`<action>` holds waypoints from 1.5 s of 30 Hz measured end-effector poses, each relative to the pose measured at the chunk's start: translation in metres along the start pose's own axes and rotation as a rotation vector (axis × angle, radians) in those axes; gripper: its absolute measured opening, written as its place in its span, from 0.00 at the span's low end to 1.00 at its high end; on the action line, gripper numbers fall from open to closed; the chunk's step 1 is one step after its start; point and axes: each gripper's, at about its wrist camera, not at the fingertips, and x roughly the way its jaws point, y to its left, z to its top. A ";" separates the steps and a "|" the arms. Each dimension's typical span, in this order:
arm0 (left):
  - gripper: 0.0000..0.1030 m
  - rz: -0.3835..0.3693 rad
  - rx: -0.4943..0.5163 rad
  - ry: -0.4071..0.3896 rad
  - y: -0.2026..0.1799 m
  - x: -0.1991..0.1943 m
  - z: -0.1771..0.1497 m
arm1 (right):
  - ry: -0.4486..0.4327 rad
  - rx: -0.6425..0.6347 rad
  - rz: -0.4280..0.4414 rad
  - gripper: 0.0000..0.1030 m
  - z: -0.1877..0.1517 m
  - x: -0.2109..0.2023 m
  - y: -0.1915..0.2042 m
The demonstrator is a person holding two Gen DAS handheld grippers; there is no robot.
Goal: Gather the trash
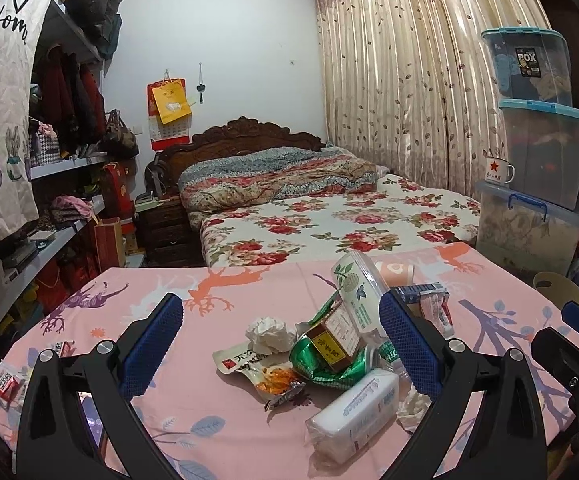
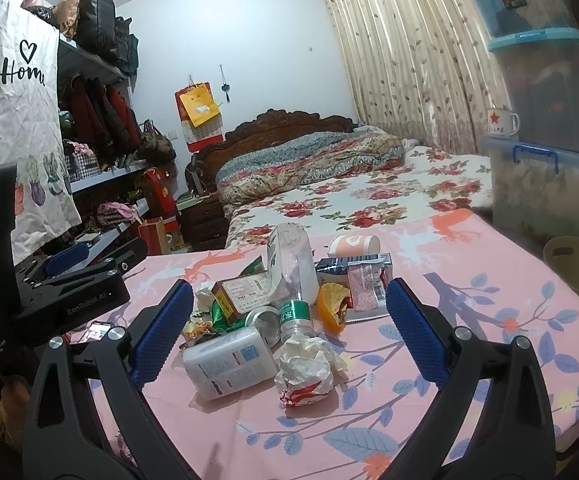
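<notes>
Right wrist: trash pile btwn open tool fingers.

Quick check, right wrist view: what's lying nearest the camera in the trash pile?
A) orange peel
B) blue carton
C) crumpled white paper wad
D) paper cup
C: the crumpled paper wad lies at the near edge of the pile, closer than the orange peel, the blue carton and the paper cup lying on its side at the far end.
</notes>
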 end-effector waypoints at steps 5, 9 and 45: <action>0.91 -0.048 0.011 0.059 0.009 0.019 -0.011 | 0.125 0.006 -0.041 0.89 -0.019 0.025 -0.020; 0.91 -0.158 0.042 0.180 0.010 0.044 -0.032 | 0.270 0.115 -0.033 0.81 -0.041 0.051 -0.048; 0.29 -0.730 0.279 0.379 -0.204 0.109 0.016 | 0.237 0.309 -0.066 0.40 -0.036 0.054 -0.221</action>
